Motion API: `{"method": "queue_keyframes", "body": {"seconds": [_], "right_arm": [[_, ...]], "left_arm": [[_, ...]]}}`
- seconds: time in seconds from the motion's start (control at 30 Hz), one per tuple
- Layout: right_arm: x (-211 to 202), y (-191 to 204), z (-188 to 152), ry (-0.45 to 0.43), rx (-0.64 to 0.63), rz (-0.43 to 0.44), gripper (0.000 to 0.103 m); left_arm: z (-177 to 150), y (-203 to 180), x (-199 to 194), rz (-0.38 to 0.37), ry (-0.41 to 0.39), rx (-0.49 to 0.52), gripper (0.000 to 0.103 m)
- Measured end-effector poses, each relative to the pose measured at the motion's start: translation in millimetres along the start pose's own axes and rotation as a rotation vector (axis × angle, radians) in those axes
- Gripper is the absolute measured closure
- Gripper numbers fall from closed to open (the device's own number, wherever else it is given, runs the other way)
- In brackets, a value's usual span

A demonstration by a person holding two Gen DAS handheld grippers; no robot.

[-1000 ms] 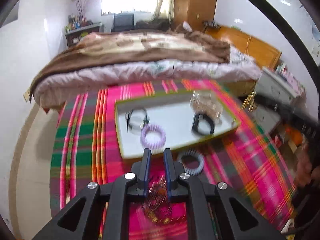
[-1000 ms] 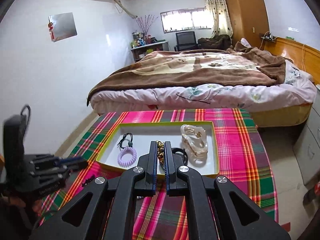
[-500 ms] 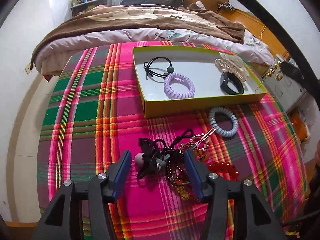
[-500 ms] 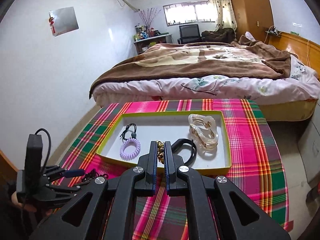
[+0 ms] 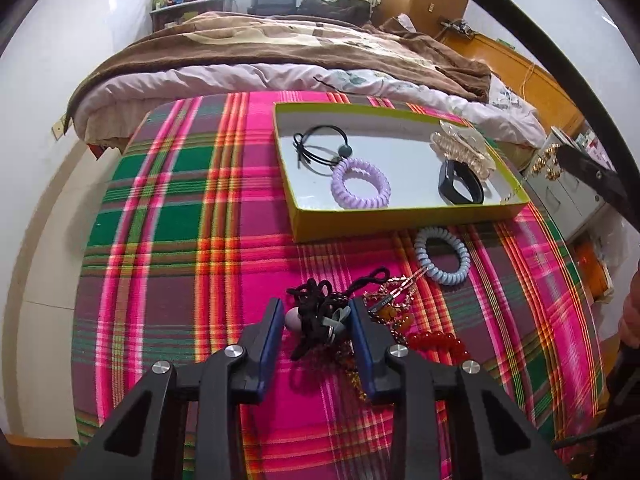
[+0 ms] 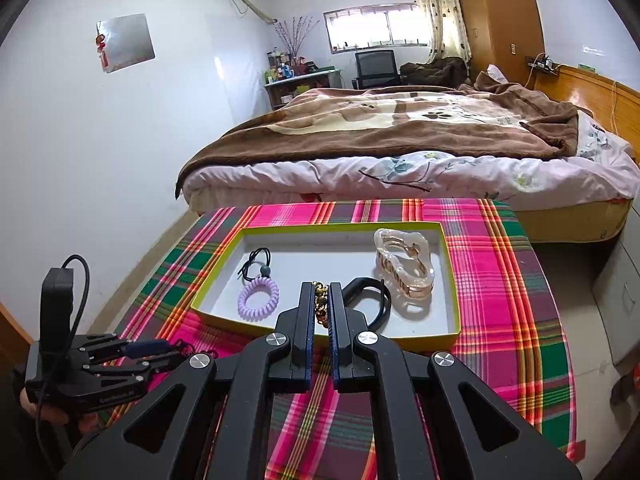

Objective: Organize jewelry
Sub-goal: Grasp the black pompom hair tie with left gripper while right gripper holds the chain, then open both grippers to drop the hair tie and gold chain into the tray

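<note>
Black cord tangle w/ grey bead (image 5: 316, 316) lies on the plaid-covered table (image 5: 168, 208), in a jewelry pile w/ red beads (image 5: 436, 340). Left gripper (image 5: 316, 312) fingers straddle the tangle and are closing; pads not yet pressing on it. Pale-blue coil tie (image 5: 440, 256) sits just beyond the pile, beside the tray (image 5: 400, 216). Tray holds purple coil tie (image 5: 360, 184), black band (image 5: 460, 184), clear claw clip (image 6: 404, 268), black elastic (image 5: 320, 148). Right gripper (image 6: 320, 300) is clenched on a gold chain (image 6: 320, 304), above the tray's near edge.
</note>
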State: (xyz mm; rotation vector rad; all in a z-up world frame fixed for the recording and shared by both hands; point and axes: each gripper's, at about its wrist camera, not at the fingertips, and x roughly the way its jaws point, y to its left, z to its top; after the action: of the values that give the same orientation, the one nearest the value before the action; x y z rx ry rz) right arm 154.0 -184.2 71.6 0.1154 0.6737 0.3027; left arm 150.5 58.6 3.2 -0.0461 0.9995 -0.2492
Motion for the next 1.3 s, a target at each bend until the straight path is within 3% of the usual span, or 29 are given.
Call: {"method": "queue_keyframes", "body": {"seconds": [0.3, 0.63, 0.87, 1.07, 1.3], "right_arm": [[0.9, 4.6, 12.7, -0.018, -0.02, -0.002, 0.097], [36.5, 9.4, 64.3, 0.001, -0.059, 0.041, 0.097], [99.2, 4.9, 74.1, 0.123, -0.038, 0.096, 0.097], [145.8, -2.3, 65.6, 0.219, -0.038, 0.104, 0.097], [176.8, -10.4, 53.0, 0.292, -0.079, 0.034, 0.097]], "left_arm": [[26.9, 2.8, -31.8, 0.002, -0.106, 0.001, 0.07], [77.9, -9.1, -33.1, -0.023, -0.161, 0.038, 0.07], [93.9, -13.4, 0.9, -0.045, -0.117, 0.039, 0.07], [94.9, -13.7, 35.1, -0.013, -0.069, 0.044, 0.07], [91.4, -10.6, 56.8, 0.013, -0.036, 0.031, 0.07]]}}
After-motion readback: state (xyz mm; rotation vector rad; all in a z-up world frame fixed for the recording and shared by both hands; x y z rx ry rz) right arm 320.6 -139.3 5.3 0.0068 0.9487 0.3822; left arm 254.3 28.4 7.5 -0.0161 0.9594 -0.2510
